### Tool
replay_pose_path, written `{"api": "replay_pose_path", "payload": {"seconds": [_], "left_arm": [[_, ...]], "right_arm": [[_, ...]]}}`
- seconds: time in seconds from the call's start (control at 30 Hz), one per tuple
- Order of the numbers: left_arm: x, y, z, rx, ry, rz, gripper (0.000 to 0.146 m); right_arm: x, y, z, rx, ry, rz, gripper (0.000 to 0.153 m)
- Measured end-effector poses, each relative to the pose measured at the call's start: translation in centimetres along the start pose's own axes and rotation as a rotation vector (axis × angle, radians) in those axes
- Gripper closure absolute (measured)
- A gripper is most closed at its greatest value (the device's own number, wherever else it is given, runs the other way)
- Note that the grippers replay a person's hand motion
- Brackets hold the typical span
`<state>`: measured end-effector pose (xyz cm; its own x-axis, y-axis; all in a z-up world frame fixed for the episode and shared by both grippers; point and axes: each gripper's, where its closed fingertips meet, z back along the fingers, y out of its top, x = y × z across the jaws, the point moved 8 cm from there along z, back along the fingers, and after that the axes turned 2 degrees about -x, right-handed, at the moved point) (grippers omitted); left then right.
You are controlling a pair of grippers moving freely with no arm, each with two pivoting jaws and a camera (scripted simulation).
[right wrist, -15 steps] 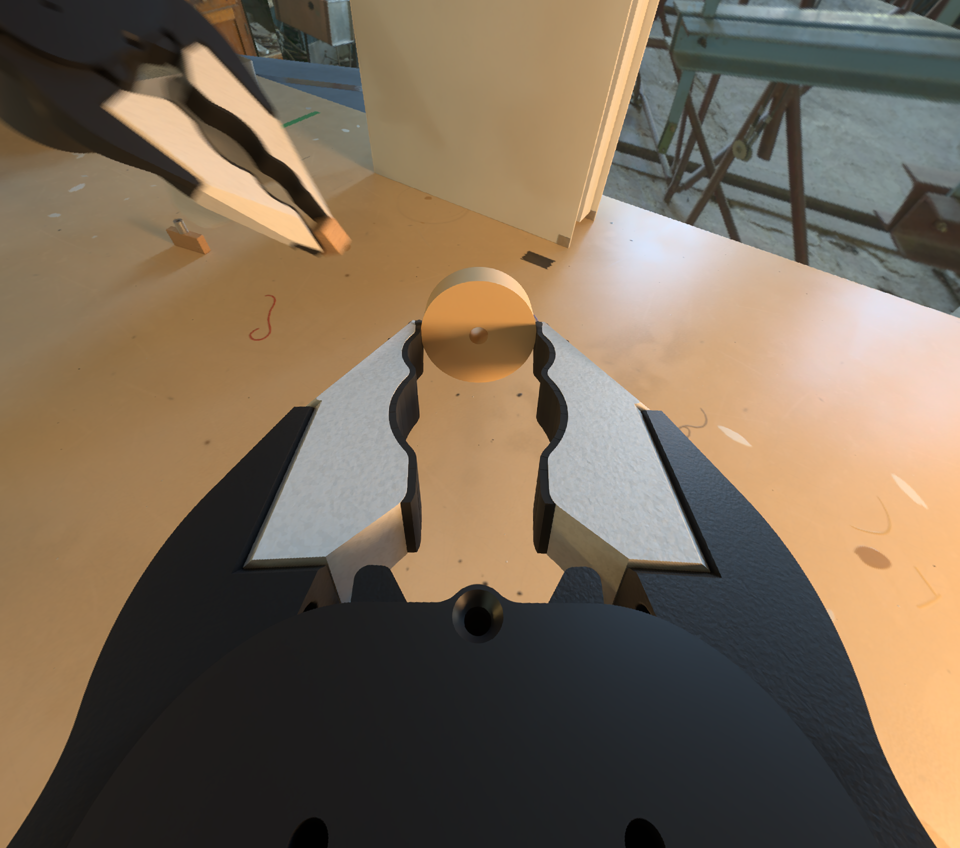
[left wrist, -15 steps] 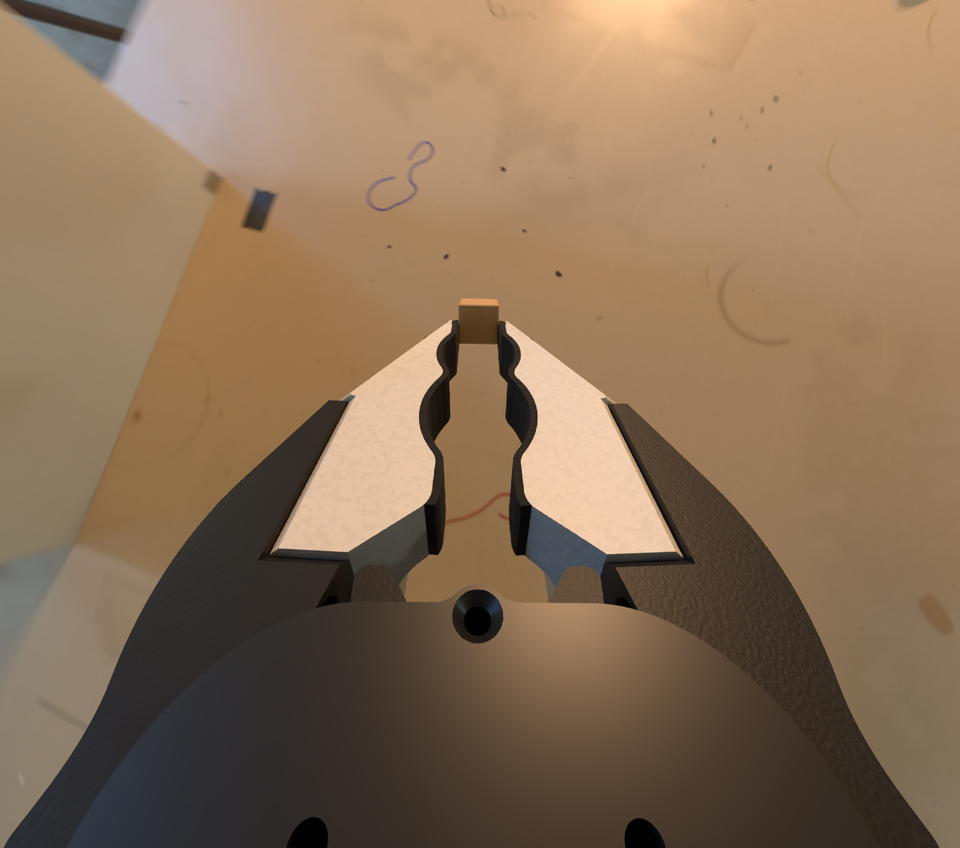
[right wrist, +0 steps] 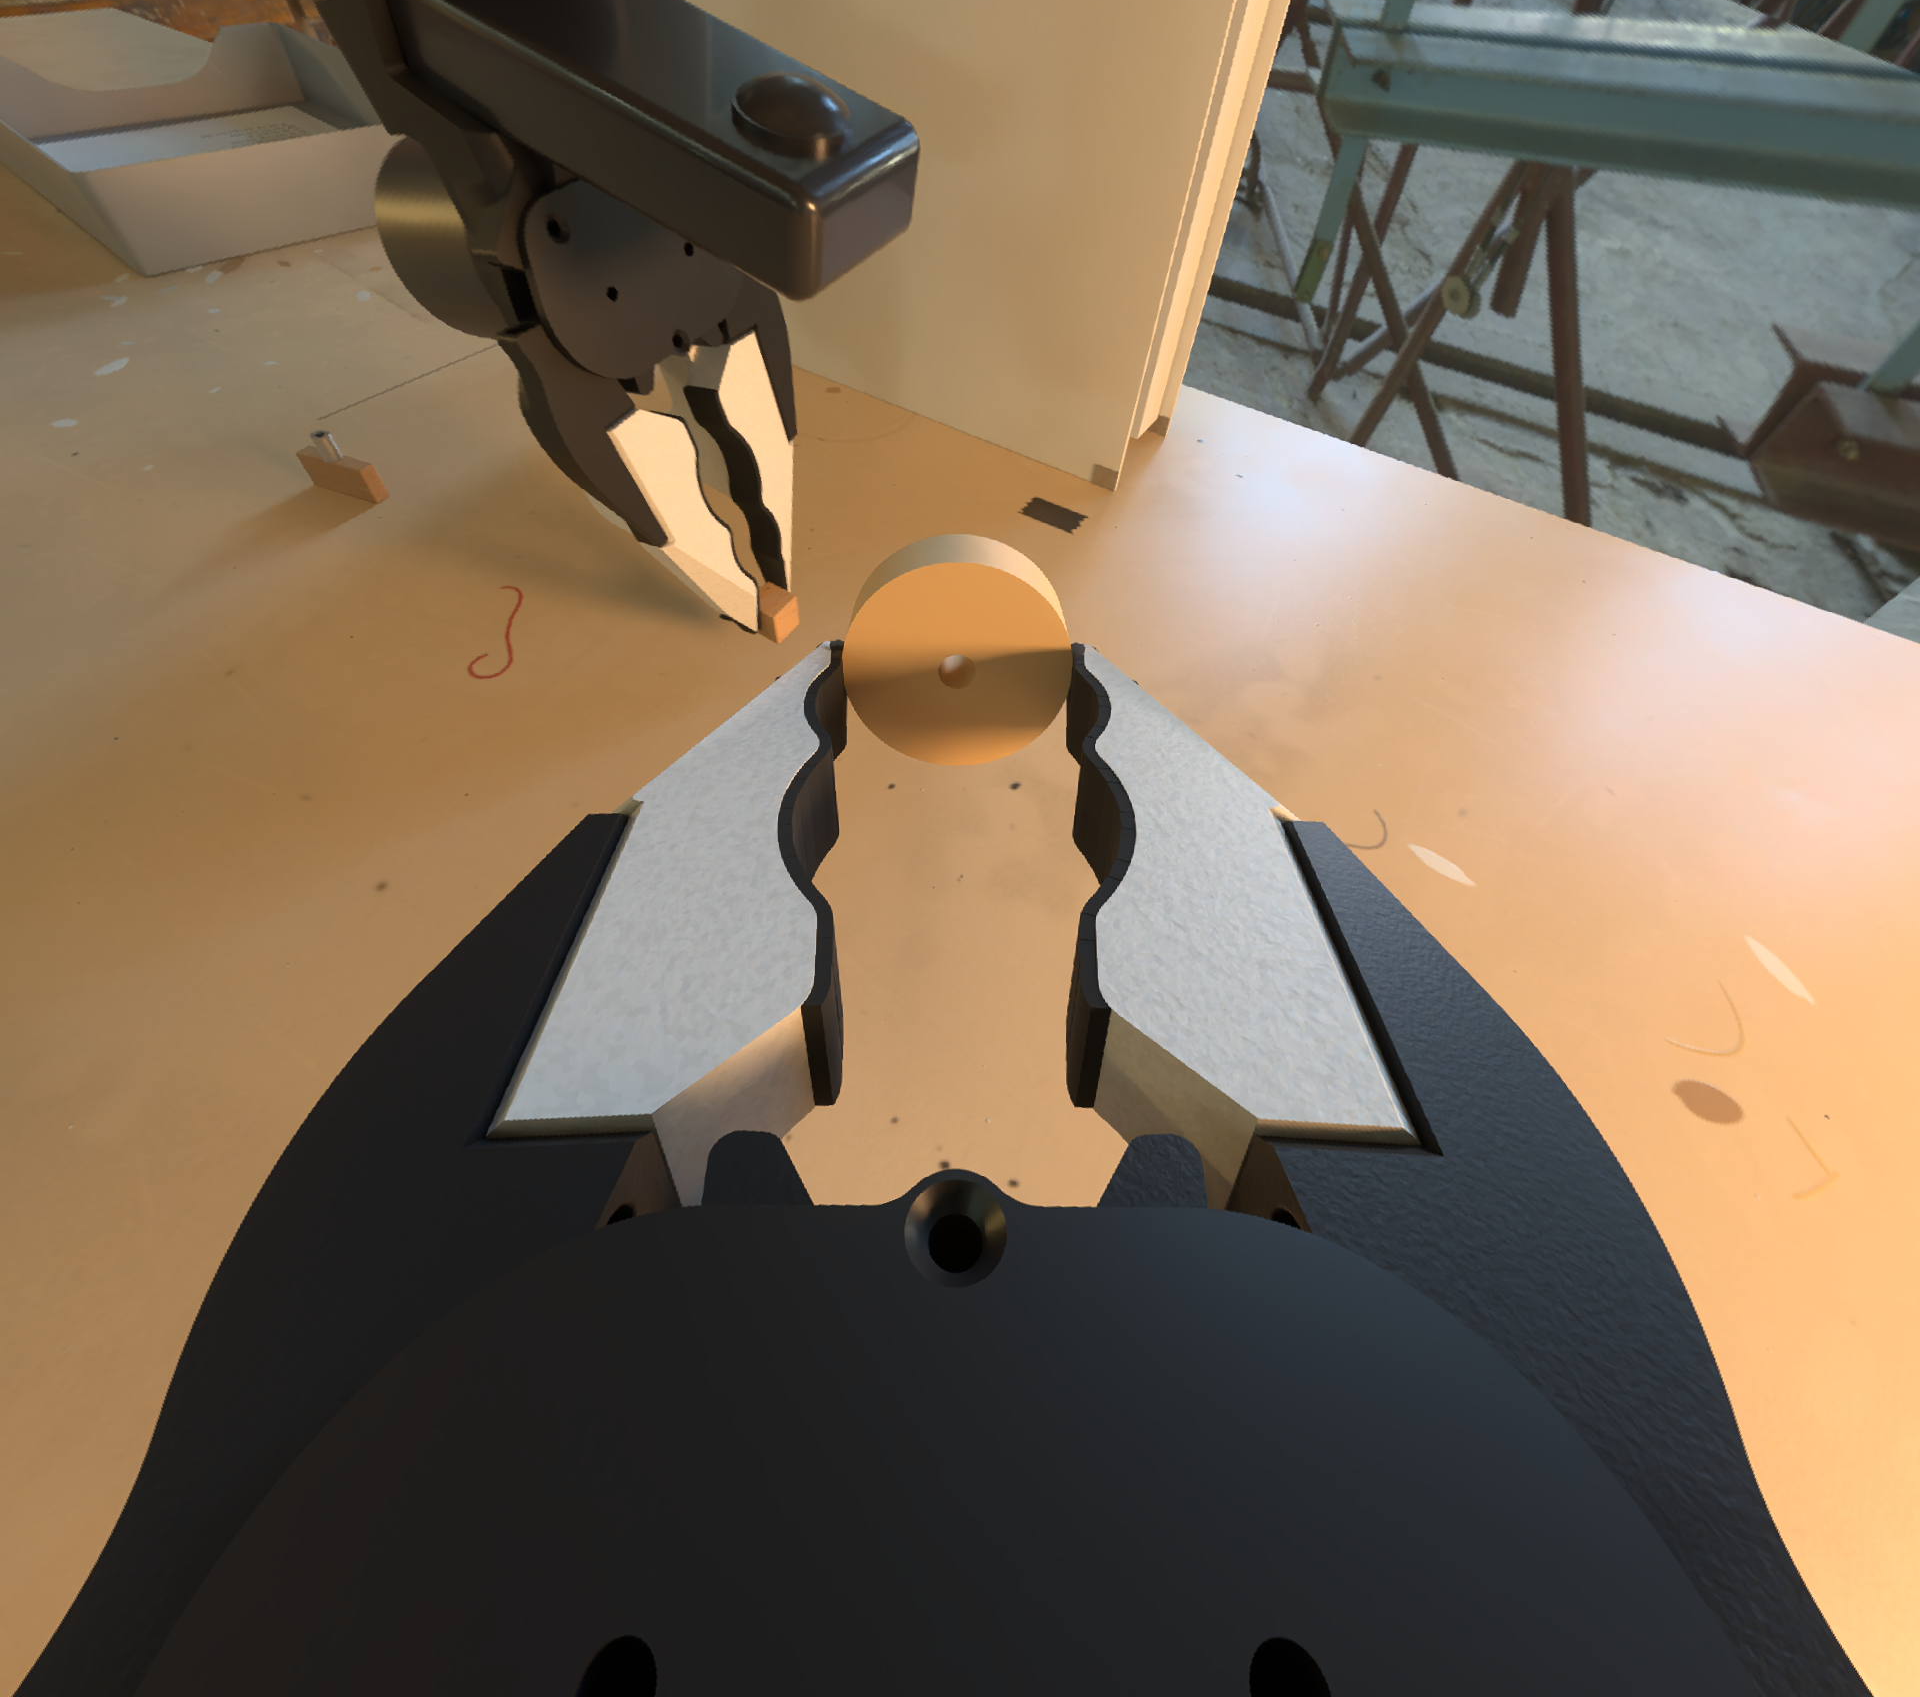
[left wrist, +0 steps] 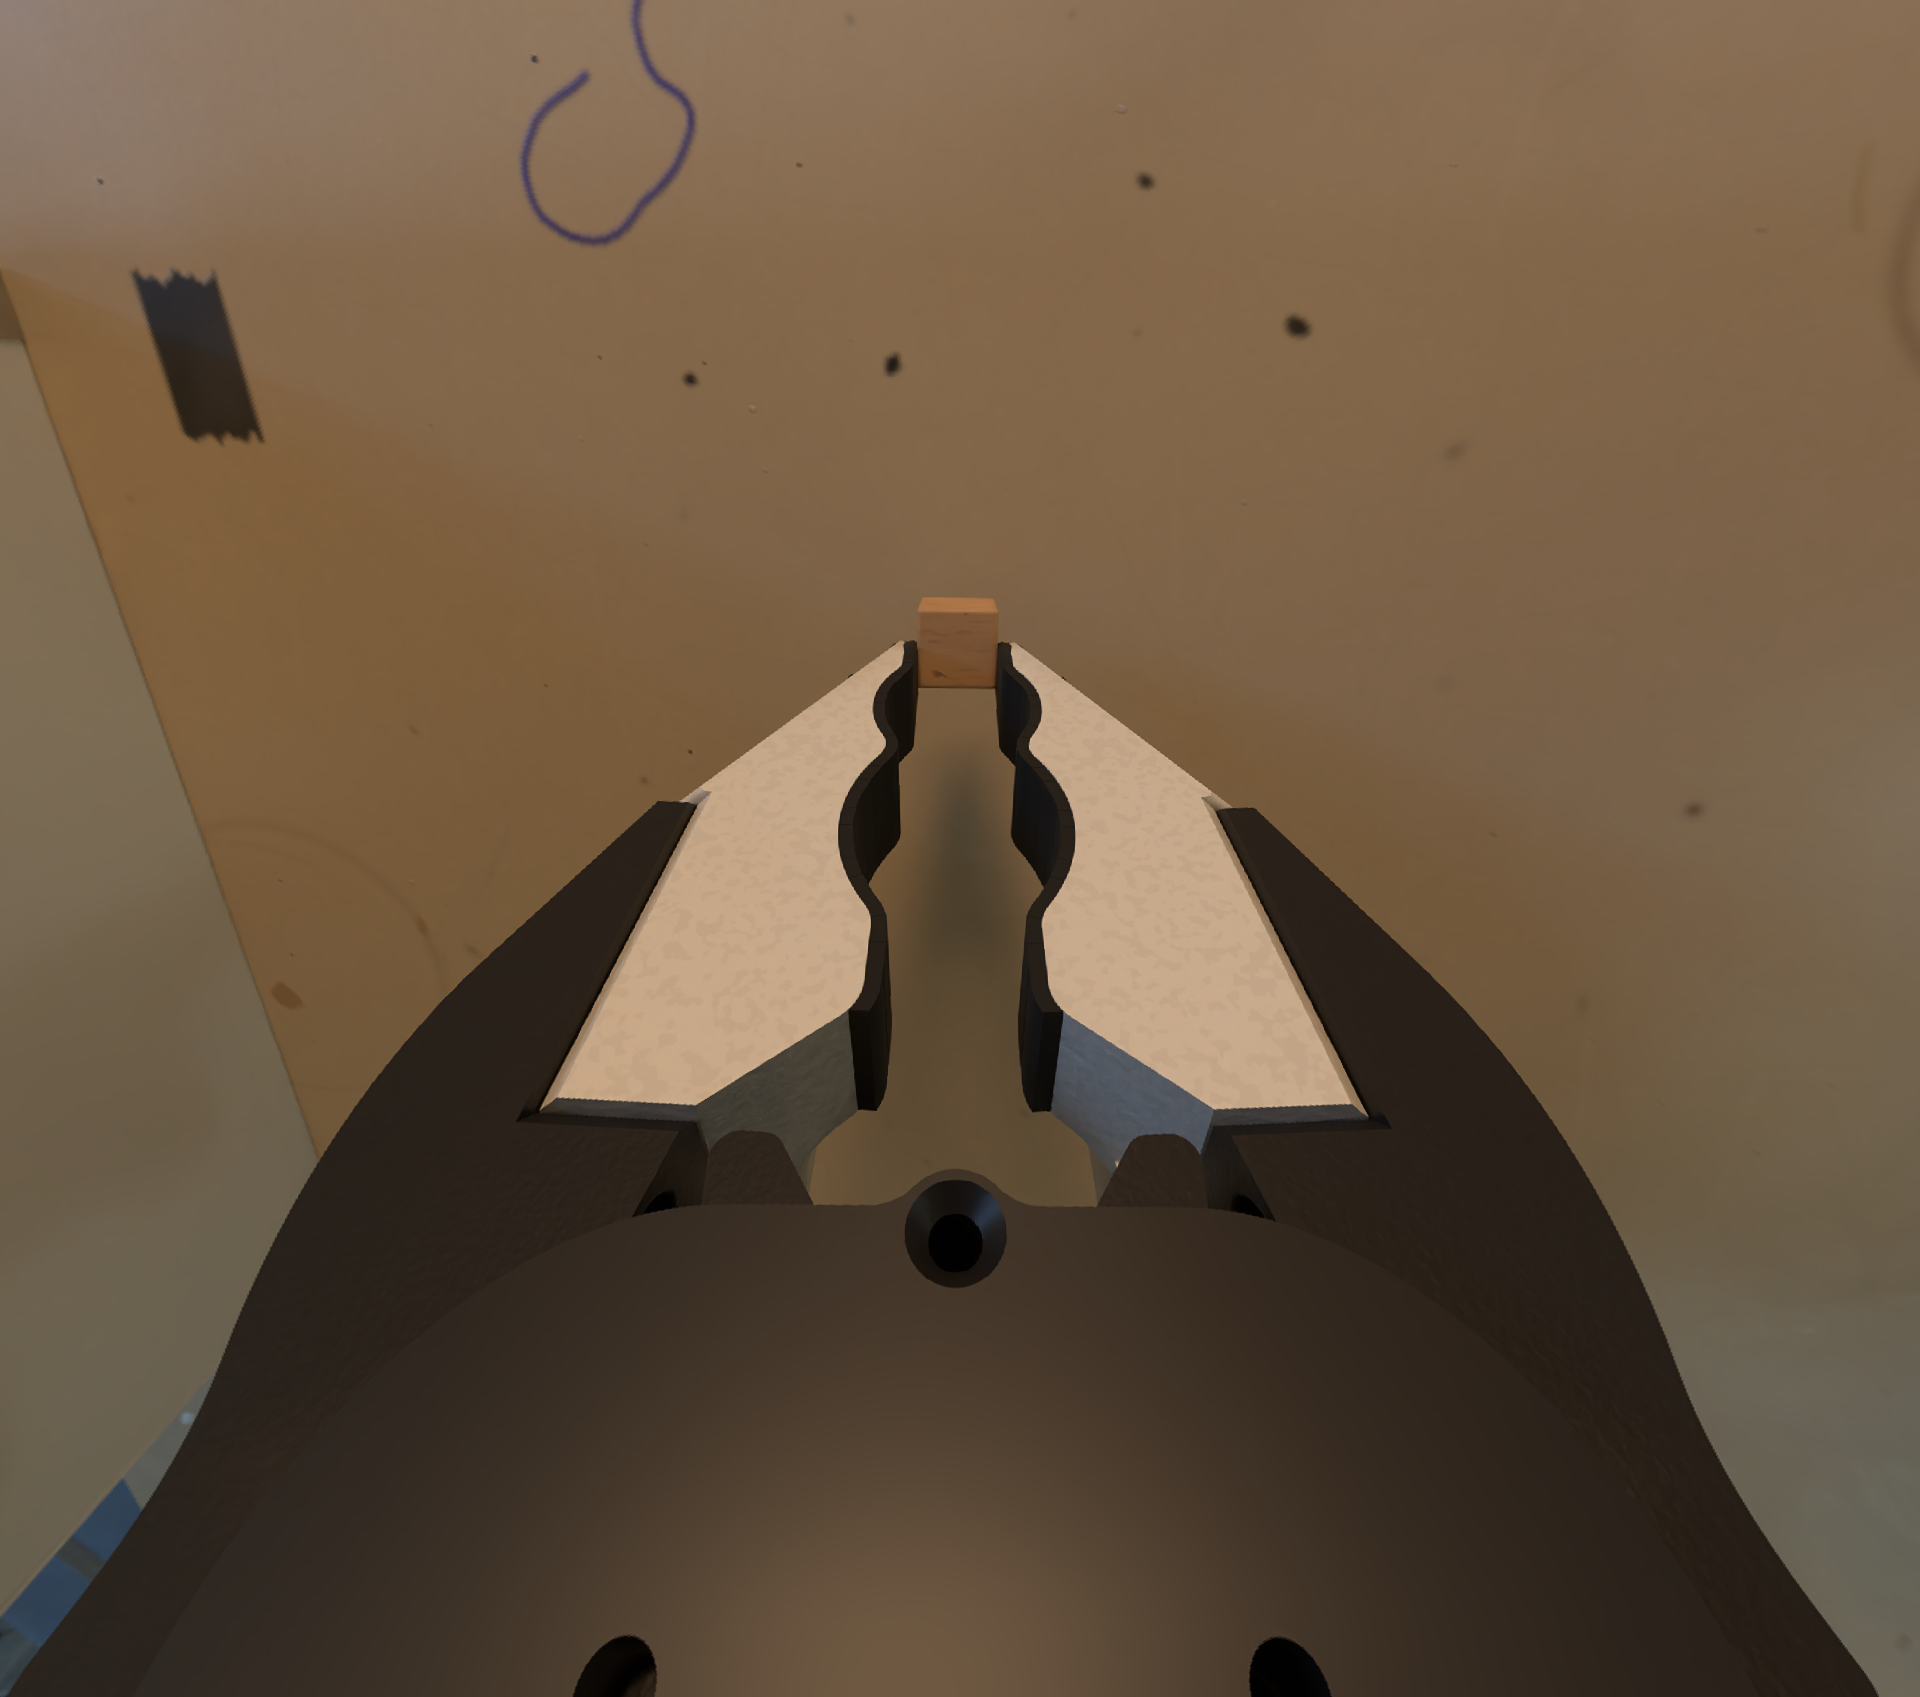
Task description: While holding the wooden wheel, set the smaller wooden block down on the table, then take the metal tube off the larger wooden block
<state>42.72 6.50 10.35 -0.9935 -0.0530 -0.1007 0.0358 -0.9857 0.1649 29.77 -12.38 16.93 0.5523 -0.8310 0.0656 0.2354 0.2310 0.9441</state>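
Lowered toward the table (left wrist: 1455, 504) since before, left gripper (left wrist: 957, 660) pinches the small block (left wrist: 957, 641) at frame centre, while right gripper (right wrist: 956, 671) clamps the wheel (right wrist: 956, 660).

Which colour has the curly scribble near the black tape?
Blue-purple scribble, clearest in the left wrist view.

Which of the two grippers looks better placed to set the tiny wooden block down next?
The left gripper. It already pinches the small tan wooden cube at its fingertips, pointed down close above the scuffed tabletop. The right gripper is shut on the round wooden wheel.
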Motion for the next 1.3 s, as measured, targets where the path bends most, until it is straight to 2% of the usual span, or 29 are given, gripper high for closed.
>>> {"api": "replay_pose_path", "payload": {"seconds": [0.3, 0.5, 0.53, 0.6, 0.7, 0.8, 0.87, 0.93, 1.03, 1.17, 1.3], "left_arm": [[-1.7, 0.5, -1.9, 0.042, -0.048, 0.057, 0.132], [-1.7, -0.1, -1.3, 0.093, -0.061, 0.113, 0.131], [-1.5, -0.5, -0.6, 0.122, -0.040, 0.126, 0.119], [-0.7, -1.3, 1.7, 0.228, 0.002, 0.172, 0.110], [2.5, -3.3, 7.1, 0.533, 0.121, 0.294, 0.098], [7.2, -6.5, 11.2, 0.873, 0.357, 0.499, 0.092], [10.6, -8.8, 12.0, 0.994, 0.540, 0.617, 0.081], [13.7, -10.6, 11.4, 1.021, 0.682, 0.717, 0.065], [17.6, -12.4, 9.8, 1.053, 0.749, 0.866, 0.054], [20.7, -14.7, 8.5, 1.091, 0.734, 1.031, 0.053], [21.5, -16.4, 8.1, 1.089, 0.696, 1.086, 0.055]], "right_arm": [[-0.2, -0.3, -0.4, -0.014, 0.009, 0.005, 0.110], [0.0, -0.5, -0.4, -0.020, 0.012, -0.001, 0.110], [0.0, -0.4, -0.4, -0.020, 0.012, -0.002, 0.110], [0.1, -0.4, -0.3, -0.016, 0.014, -0.005, 0.110], [0.3, -0.6, -0.3, -0.015, 0.015, -0.014, 0.110], [0.4, -0.8, -0.4, -0.017, 0.020, -0.021, 0.110], [0.3, -1.0, -0.6, -0.023, 0.024, -0.021, 0.110], [0.2, -1.2, -0.9, -0.031, 0.030, -0.021, 0.110], [-0.2, -1.6, -1.3, -0.050, 0.036, -0.014, 0.110], [-0.8, -1.7, -1.9, -0.069, 0.041, -0.003, 0.110], [-1.2, -1.7, -2.1, -0.074, 0.052, -0.017, 0.110]]}}
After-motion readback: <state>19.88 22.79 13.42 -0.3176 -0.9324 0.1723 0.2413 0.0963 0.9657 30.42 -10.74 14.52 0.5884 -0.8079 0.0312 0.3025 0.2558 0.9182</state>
